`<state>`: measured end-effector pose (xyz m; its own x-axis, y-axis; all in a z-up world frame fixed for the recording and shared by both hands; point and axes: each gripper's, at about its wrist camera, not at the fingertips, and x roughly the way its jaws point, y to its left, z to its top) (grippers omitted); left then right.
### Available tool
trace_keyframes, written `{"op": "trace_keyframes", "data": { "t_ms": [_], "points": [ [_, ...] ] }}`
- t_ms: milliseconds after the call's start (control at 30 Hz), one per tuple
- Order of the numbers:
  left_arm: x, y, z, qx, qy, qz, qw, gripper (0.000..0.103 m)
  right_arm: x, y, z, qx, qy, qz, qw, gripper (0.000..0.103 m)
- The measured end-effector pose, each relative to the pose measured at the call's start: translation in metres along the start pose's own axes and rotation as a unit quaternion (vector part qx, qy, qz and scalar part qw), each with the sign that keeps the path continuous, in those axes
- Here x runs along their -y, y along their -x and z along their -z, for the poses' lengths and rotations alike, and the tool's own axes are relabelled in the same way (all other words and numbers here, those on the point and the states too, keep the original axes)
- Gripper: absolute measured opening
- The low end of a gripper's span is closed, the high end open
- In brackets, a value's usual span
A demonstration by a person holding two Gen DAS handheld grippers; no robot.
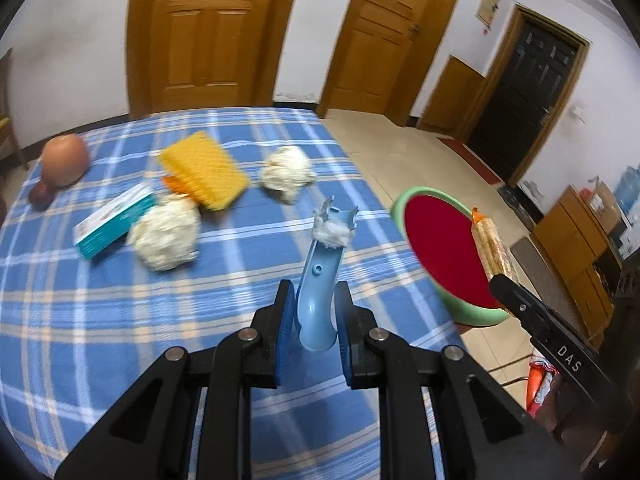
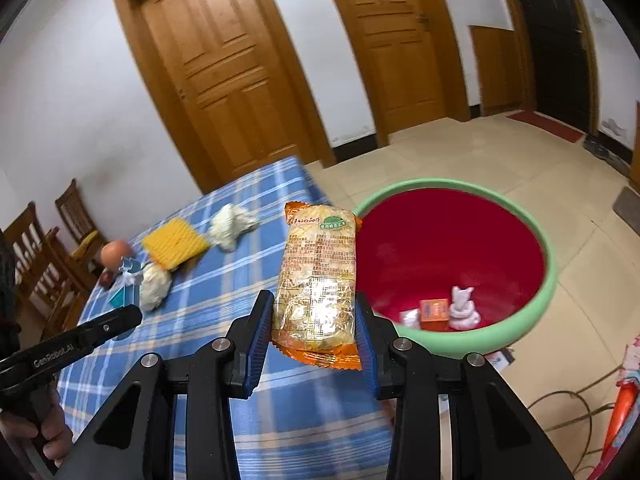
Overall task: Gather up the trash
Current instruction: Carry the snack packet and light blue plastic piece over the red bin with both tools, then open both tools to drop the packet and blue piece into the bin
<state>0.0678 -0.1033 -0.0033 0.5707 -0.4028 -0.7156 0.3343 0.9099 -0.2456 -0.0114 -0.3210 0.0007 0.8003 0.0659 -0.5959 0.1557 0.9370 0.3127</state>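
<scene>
The right gripper [image 2: 314, 336] has its fingers clamped on an orange snack wrapper [image 2: 316, 280], held near the rim of the red basin [image 2: 476, 344] beside the bench [image 1: 120, 320]. I judge the drop comes next: carry it over the basin, then part the fingers. The left gripper [image 1: 316, 320] clamps a blue plastic piece [image 1: 320, 280] tipped with tissue. On the bench I count two paper wads [image 1: 166, 236] and one box [image 1: 116, 220].

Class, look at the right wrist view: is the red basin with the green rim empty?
No. The red basin with the green rim already holds a small orange box and white crumpled pieces.
</scene>
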Motion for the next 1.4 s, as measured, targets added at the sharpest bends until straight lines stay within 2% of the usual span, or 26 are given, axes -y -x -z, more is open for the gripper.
{"op": "trace_keyframes", "data": {
  "t_ms": [367,767,1033,1067,1167,1400],
  "points": [
    [0.055,-0.045,-0.015,-0.032,-0.045,0.043,0.9975,0.019,0.056,-0.006,-0.010,0.001,-0.044,0.050,0.998,0.040],
    [0.096,-0.091,-0.028,-0.059,-0.072,0.072,0.9930,0.019,0.091,-0.020,-0.017,-0.014,-0.064,0.082,0.994,0.042],
    [0.115,-0.110,-0.030,-0.073,-0.097,0.083,0.9891,0.019,0.106,-0.025,-0.019,-0.011,-0.087,0.090,0.992,0.044],
    [0.117,-0.111,-0.030,-0.074,-0.099,0.084,0.9888,0.021,0.108,-0.025,-0.019,-0.010,-0.089,0.089,0.992,0.045],
    [0.121,-0.113,-0.030,-0.076,-0.099,0.082,0.9888,0.039,0.110,-0.024,-0.020,-0.005,-0.092,0.090,0.992,0.048],
    [0.121,-0.108,-0.030,-0.071,-0.095,0.071,0.9904,0.043,0.116,-0.019,-0.021,0.001,-0.100,0.090,0.991,0.048]
  ]
}}
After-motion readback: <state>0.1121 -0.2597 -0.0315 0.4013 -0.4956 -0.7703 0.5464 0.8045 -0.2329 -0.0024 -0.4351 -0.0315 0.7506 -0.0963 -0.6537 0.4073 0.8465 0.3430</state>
